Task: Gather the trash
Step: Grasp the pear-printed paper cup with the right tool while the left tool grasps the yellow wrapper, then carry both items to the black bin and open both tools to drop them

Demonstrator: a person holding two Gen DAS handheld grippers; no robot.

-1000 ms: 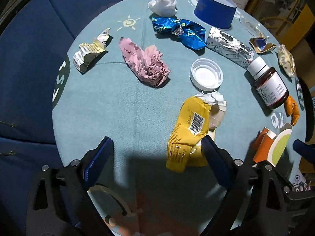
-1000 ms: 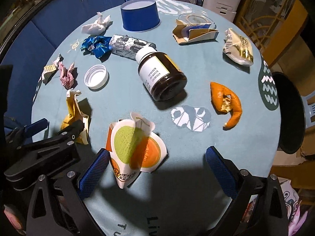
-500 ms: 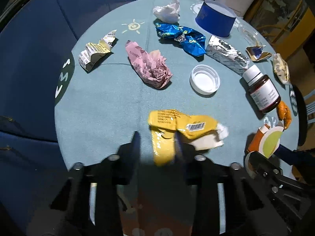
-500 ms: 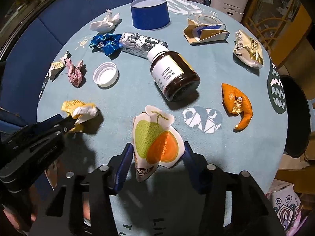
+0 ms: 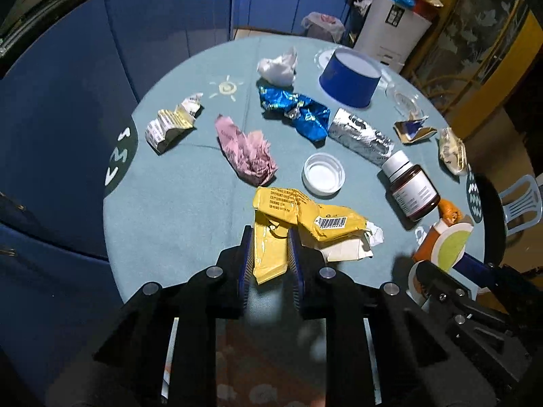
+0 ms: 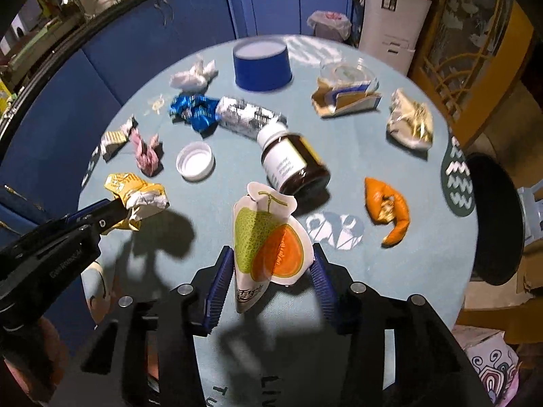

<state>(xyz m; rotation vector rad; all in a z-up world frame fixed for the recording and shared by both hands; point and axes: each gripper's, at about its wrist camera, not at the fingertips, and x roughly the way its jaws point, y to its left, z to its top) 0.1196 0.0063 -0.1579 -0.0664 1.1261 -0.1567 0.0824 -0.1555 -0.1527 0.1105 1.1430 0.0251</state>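
Two hand-held black grippers with blue pads, angled steeply downward.
Left gripper (image 5: 269, 252): jaws clamped tight on a crumpled yellow wrapper (image 5: 298, 217). Right gripper (image 6: 271, 271): jaws just closing, pads pressing a melon-printed paper packet (image 6: 264, 237).

Matt teal cloth covering surface (image 5: 190, 203). Yellow wrapper (image 5: 292, 210) looking glossy, crinkled plastic. Blue wrapper (image 5: 298, 108) and silver packet (image 5: 359, 135) shining like foil. Brown bottle (image 6: 298, 162) gleaming, paper label matt. Pink paper (image 5: 247, 152) lying crumpled, dull.
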